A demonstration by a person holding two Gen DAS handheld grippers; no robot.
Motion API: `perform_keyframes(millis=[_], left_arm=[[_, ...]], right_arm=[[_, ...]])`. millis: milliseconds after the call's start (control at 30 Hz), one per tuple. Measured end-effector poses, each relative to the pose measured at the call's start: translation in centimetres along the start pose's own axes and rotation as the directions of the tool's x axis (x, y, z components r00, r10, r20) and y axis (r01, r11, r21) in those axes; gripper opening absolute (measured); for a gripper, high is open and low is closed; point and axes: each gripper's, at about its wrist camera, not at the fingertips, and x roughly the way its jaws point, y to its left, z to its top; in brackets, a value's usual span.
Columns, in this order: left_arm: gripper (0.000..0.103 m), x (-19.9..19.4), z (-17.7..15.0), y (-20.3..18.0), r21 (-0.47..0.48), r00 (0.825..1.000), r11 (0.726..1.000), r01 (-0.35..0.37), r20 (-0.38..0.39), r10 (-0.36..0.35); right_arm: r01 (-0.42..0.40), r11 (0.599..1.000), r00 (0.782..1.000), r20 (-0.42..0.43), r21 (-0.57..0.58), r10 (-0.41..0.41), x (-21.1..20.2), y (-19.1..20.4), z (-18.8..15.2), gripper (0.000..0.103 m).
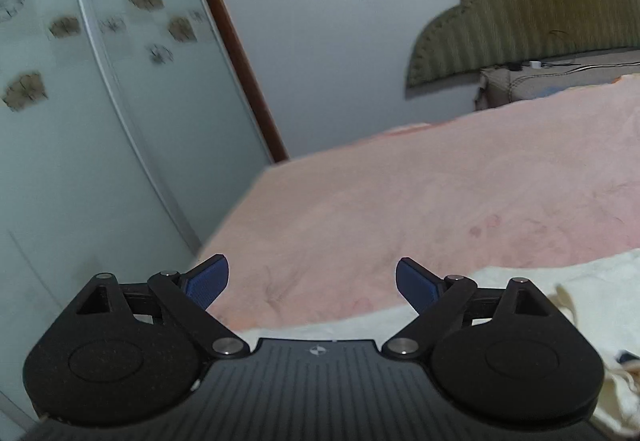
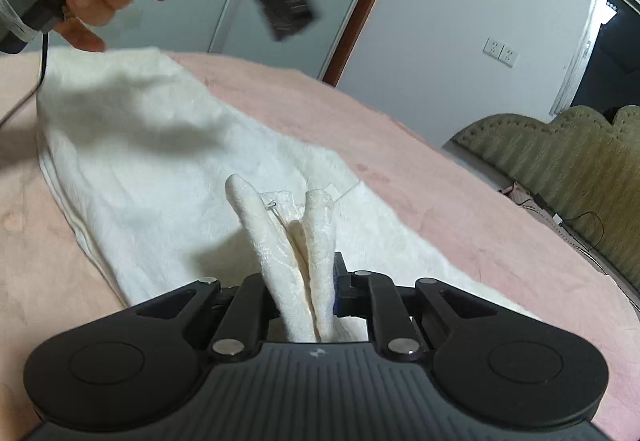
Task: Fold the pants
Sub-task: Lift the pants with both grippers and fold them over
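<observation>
1 fold looks begun: my right gripper pinches a bunched edge of the cream pants lying toward 11 o'clock on the pink bed, my left gripper gapes empty.

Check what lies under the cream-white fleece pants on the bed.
The cream-white fleece pants lie spread on a pink plush blanket, visible all around them. The blanket directly beneath is covered. The right gripper pinches a raised fold.
</observation>
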Motion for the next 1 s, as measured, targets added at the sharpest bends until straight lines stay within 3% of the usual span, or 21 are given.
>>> perform_keyframes(millis=[67, 133, 200, 267, 333, 433, 500, 533, 567, 633, 667, 733, 767, 800, 867, 933, 1000], left_arm=[[0.093, 0.2, -0.1, -0.1, -0.082, 0.992, 0.989, 0.121, -0.032, -0.124], [0.093, 0.6, -0.3, -0.9, -0.124, 0.980, 0.975, 0.185, -0.049, -0.192], [0.093, 1.1, -0.7, -2.0, -0.107, 0.979, 0.976, 0.189, -0.055, -0.195], [0.093, 1.4, -1.1, -3.0, -0.076, 0.984, 0.983, 0.167, -0.055, -0.172], [0.093, 1.7, -1.5, -3.7, -0.057, 0.982, 0.983, 0.174, -0.067, -0.178], [0.094, 2.2, -2.5, -4.5, -0.019, 0.975, 0.978, 0.206, -0.080, -0.207], [0.094, 2.8, -3.0, -5.6, 0.017, 0.973, 0.976, 0.218, -0.084, -0.216], [0.094, 3.1, -3.2, -6.1, 0.031, 0.971, 0.974, 0.223, -0.095, -0.220], [0.094, 3.4, -3.4, -6.5, 0.037, 0.971, 0.975, 0.221, -0.105, -0.216], [0.094, 3.5, -3.5, -6.5, 0.007, 0.975, 0.980, 0.201, -0.095, -0.199], [0.094, 3.4, -3.4, -6.1, -0.016, 0.976, 0.980, 0.199, -0.085, -0.200], [0.094, 3.4, -3.2, -4.8, -0.080, 0.964, 0.968, 0.239, -0.099, -0.247], [0.094, 3.7, -3.1, -3.9, -0.131, 0.943, 0.948, 0.292, -0.127, -0.308], [0.094, 4.1, -3.0, -3.0, -0.197, 0.907, 0.913, 0.356, -0.164, -0.389], [0.094, 5.1, -3.3, -1.5, -0.357, 0.806, 0.814, 0.459, -0.219, -0.550], [0.094, 6.0, -4.2, -0.5, -0.495, 0.707, 0.710, 0.500, -0.240, -0.665], [0.094, 6.4, -5.1, 0.0, -0.591, 0.635, 0.631, 0.503, -0.242, -0.733]], right_arm=[[0.018, 1.000, 1.000, 0.007, 0.011, -0.019, 0.5, -0.1, 0.4, 0.012], [0.016, 1.000, 1.000, -0.019, -0.017, -0.017, 1.7, 0.3, 0.5, 0.012], [0.021, 0.993, 0.996, -0.089, -0.114, -0.032, 2.8, 1.9, 0.4, 0.013], [0.062, 0.982, 0.994, -0.075, -0.179, -0.076, 2.3, 2.8, 0.4, 0.014], [0.047, 0.981, 0.994, -0.088, -0.188, -0.065, 1.4, 2.9, 0.4, 0.015], [-0.045, 0.995, 0.995, -0.092, -0.092, 0.036, -1.4, 1.3, 0.9, 0.016], [-0.129, 0.991, 0.989, -0.074, 0.027, 0.131, -2.6, -0.7, 1.1, 0.025], [-0.152, 0.984, 0.986, -0.060, 0.090, 0.158, -2.7, -1.7, 1.3, 0.035], [-0.144, 0.983, 0.987, -0.048, 0.118, 0.150, -2.6, -2.0, 1.2, 0.036], [-0.095, 0.992, 0.994, -0.041, 0.084, 0.099, -1.8, -1.6, 0.9, 0.034], [-0.084, 0.995, 0.996, -0.037, 0.062, 0.086, -1.3, -1.3, 0.8, 0.022], [-0.079, 0.997, 0.996, -0.042, 0.024, 0.080, -0.5, -0.7, 0.5, 0.017], [-0.074, 0.997, 0.996, -0.040, -0.008, 0.073, -0.3, -0.3, 0.4, 0.017], [-0.066, 0.997, 0.997, -0.034, -0.041, 0.065, -0.4, 0.1, 0.3, 0.017], [-0.057, 0.997, 0.998, -0.019, -0.058, 0.056, -0.6, 0.4, 0.0, 0.016], [-0.049, 0.999, 0.999, 0.003, -0.012, 0.049, -0.9, -0.4, 0.0, 0.016], [-0.009, 1.000, 0.999, 0.041, 0.030, 0.008, -1.4, -1.3, 0.3, 0.016]])
